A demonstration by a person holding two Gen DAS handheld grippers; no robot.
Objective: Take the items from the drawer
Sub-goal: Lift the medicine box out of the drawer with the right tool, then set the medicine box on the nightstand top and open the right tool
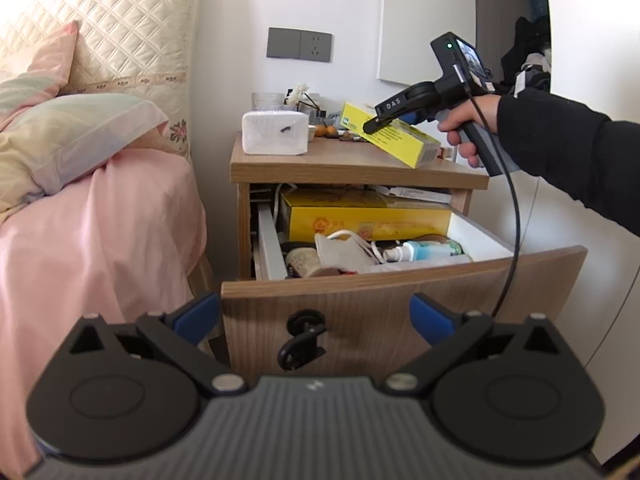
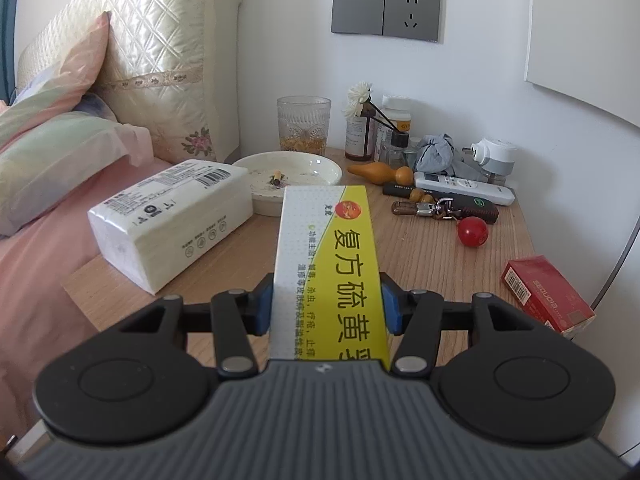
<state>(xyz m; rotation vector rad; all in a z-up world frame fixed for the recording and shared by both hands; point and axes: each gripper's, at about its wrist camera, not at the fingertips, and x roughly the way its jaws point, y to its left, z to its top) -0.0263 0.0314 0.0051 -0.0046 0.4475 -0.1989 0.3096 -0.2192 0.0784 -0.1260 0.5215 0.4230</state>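
Observation:
The nightstand drawer [image 1: 400, 300] stands pulled out, holding a big yellow box [image 1: 368, 216], a white mask, small bottles [image 1: 424, 250] and a jar. My left gripper [image 1: 316, 316] is open in front of the drawer face, its blue pads wide apart on either side of the black knob [image 1: 304, 336]. My right gripper [image 2: 326, 306] is shut on a yellow and white medicine box [image 2: 332, 264]. That medicine box [image 1: 396, 136] hangs tilted just above the nightstand top [image 1: 352, 162], held by the right gripper [image 1: 380, 120] in a person's hand.
On the nightstand top [image 2: 420, 256] lie a tissue pack [image 2: 172, 220], an ashtray dish [image 2: 292, 176], a glass [image 2: 304, 124], bottles, a remote [image 2: 460, 186], keys, a red ball [image 2: 473, 232] and a red cigarette pack [image 2: 548, 296]. A bed with pink sheets [image 1: 92, 240] is on the left.

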